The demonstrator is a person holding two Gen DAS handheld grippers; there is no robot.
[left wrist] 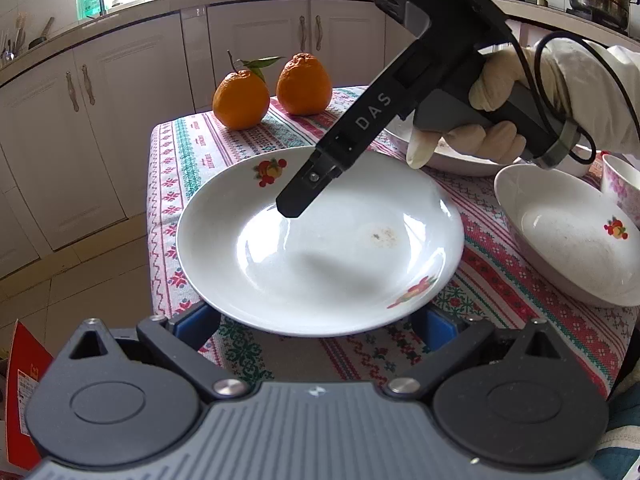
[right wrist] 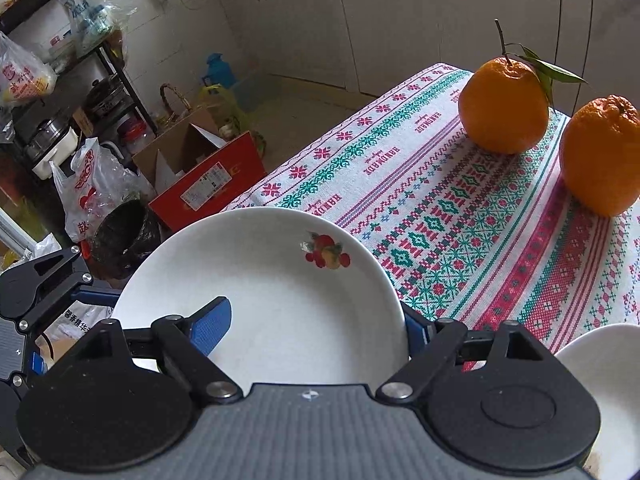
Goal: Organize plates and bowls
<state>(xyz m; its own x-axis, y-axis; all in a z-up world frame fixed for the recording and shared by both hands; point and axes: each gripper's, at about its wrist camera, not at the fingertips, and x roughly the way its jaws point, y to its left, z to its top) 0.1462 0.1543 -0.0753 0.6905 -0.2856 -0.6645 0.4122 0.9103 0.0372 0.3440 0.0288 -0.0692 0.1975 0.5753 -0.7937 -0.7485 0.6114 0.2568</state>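
Note:
A white deep plate with fruit prints sits at the near left of the table, also in the right wrist view. My left gripper is open, its blue fingers beneath the plate's near rim on both sides. My right gripper is open across the plate's rim, one blue finger inside the plate and the other outside; in the left wrist view its tip hangs over the plate. A second white plate lies to the right, a third behind the hand.
Two oranges stand at the table's far edge on the patterned cloth. A floral cup is at far right. Boxes, bags and a bin crowd the floor left of the table. Cabinets lie behind.

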